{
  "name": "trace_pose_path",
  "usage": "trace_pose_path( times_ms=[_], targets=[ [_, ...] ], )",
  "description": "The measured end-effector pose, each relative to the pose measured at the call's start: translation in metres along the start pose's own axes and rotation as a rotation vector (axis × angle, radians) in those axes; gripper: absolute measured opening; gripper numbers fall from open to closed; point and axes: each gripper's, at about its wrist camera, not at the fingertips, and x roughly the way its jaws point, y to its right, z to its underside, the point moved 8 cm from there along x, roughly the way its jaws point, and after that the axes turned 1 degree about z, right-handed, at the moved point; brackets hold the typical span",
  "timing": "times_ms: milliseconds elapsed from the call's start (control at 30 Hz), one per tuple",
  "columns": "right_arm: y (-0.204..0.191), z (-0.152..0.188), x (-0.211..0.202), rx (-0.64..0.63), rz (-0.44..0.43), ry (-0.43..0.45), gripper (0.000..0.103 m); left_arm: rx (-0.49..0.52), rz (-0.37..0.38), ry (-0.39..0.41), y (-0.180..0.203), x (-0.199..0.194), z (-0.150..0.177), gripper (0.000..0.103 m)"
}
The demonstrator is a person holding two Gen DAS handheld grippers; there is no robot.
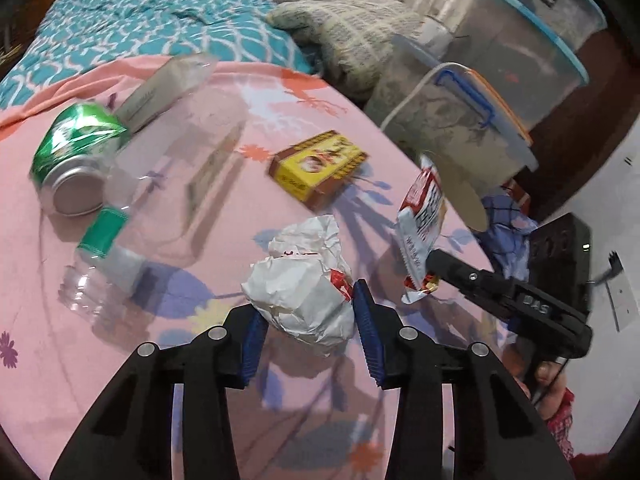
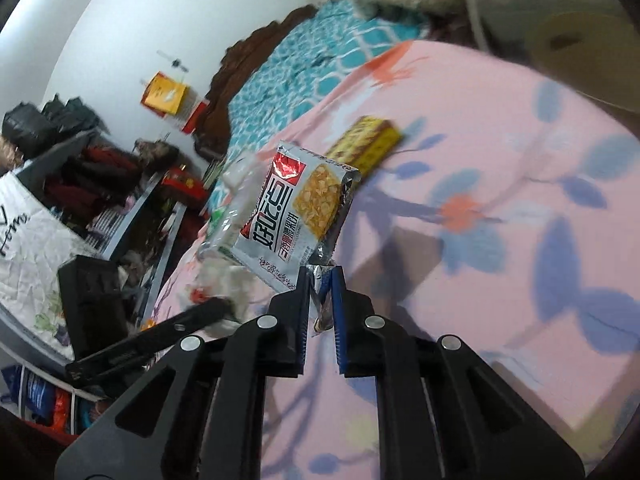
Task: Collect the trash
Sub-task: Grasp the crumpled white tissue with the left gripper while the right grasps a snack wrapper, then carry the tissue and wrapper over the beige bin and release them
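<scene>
Trash lies on a pink flowered sheet (image 1: 100, 380). My left gripper (image 1: 308, 312) is closed around a crumpled white paper wad (image 1: 300, 288), its blue pads touching both sides. My right gripper (image 2: 321, 280) is shut on the edge of a silver snack wrapper (image 2: 296, 216) and holds it above the sheet; the wrapper (image 1: 422, 216) and right gripper (image 1: 436, 258) also show in the left wrist view. A crushed green can (image 1: 76, 160), a clear plastic bottle (image 1: 132, 220), a yellow box (image 1: 316, 168) and a pale carton (image 1: 160, 92) lie on the sheet.
Stacked plastic storage bins (image 1: 520, 80) and a roll of tape (image 1: 460, 188) stand right of the bed. A teal quilt (image 1: 140, 24) and a knitted blanket (image 1: 352, 36) lie beyond. Cluttered shelves (image 2: 100, 192) line the far wall.
</scene>
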Motion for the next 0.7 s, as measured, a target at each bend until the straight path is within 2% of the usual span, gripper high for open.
trace_pose_path(
  times_ms=[200,400,700],
  targets=[
    [0.035,0.005,-0.024,0.08,0.027,0.034,0.013,0.083,0.037,-0.058,0.039,0.022,0.003,0.039],
    [0.057,-0.007,-0.05,0.117,0.04,0.108,0.013,0.153,0.086,-0.107,0.081,0.051,-0.005,0.039],
    [0.107,-0.037,-0.081,0.178,0.079,0.179,0.013,0.175,0.151,-0.199,0.139,0.11,-0.042,0.039]
  ],
)
